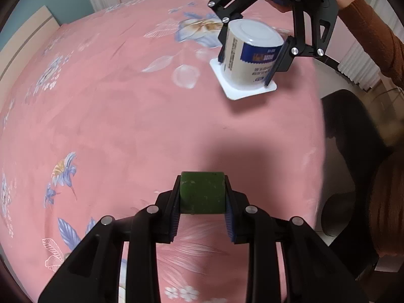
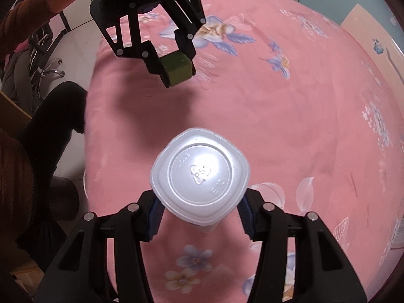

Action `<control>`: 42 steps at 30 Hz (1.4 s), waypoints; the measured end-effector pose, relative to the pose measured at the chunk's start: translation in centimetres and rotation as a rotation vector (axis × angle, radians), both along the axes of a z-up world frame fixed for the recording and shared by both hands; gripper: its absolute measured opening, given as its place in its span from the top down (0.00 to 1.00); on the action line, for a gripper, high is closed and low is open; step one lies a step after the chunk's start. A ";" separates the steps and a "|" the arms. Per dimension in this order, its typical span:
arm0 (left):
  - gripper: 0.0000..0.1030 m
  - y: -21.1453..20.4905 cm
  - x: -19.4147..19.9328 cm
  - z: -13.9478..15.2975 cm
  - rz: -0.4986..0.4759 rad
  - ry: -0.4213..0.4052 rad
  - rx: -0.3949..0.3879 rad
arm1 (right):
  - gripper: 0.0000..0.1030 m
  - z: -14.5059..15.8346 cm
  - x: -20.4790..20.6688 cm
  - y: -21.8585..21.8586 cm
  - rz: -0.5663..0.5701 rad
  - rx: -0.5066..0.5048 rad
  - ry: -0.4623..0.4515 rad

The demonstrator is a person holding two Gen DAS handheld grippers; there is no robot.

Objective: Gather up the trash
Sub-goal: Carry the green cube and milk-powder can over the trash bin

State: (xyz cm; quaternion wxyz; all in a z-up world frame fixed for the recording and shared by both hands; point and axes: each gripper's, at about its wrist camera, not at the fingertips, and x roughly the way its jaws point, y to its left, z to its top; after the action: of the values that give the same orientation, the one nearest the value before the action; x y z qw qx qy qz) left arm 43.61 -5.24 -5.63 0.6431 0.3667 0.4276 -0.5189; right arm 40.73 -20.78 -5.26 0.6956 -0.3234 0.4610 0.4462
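My left gripper (image 1: 202,205) is shut on a small green block (image 1: 202,193) and holds it above the pink flowered bedspread (image 1: 113,126). The right wrist view shows that same left gripper (image 2: 178,69) at the upper left, the green block (image 2: 176,68) clamped between its fingers. My right gripper (image 2: 200,208) is shut on a white plastic cup (image 2: 200,174), held upside down with its base toward the camera. From the left wrist, the right gripper (image 1: 246,61) appears at the upper right with the cup (image 1: 252,55), whose blue label and square rim show.
The bedspread's right edge (image 1: 318,126) drops to a pale floor. A person's brown sleeve (image 1: 373,43) and dark legs (image 1: 353,131) stand beside the bed. A chair with metal legs (image 2: 48,65) is by the bed's left edge. A blue wall and pale headboard (image 1: 27,38) lie beyond.
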 end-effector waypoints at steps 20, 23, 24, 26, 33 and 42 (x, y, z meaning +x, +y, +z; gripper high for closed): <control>0.69 -0.2 -11.7 1.5 -0.095 -0.029 -0.043 | 0.50 2.1 -11.3 2.1 0.018 0.012 -0.037; 0.69 -0.2 -13.1 1.0 -0.107 -0.025 -0.041 | 0.50 1.8 -13.1 2.7 0.026 0.007 -0.041; 0.69 -0.2 -13.6 0.8 -0.113 -0.022 -0.045 | 0.50 1.7 -13.5 2.8 0.027 0.003 -0.041; 0.69 -0.2 -14.4 0.6 -0.122 -0.018 -0.047 | 0.50 1.4 -14.5 3.0 0.031 0.004 -0.033; 0.69 0.1 -17.4 0.0 -0.132 -0.010 -0.049 | 0.50 0.4 -17.0 3.6 0.029 0.003 -0.018; 0.69 0.3 -20.6 -2.2 -0.148 0.025 -0.042 | 0.50 -2.4 -19.8 5.3 0.055 -0.007 0.028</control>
State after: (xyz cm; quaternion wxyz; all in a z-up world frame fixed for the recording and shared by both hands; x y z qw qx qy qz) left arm 23.02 -4.94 -7.83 0.6052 0.3771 0.3962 -0.5785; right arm 20.97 -15.48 -7.66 0.6753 -0.3321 0.4630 0.4682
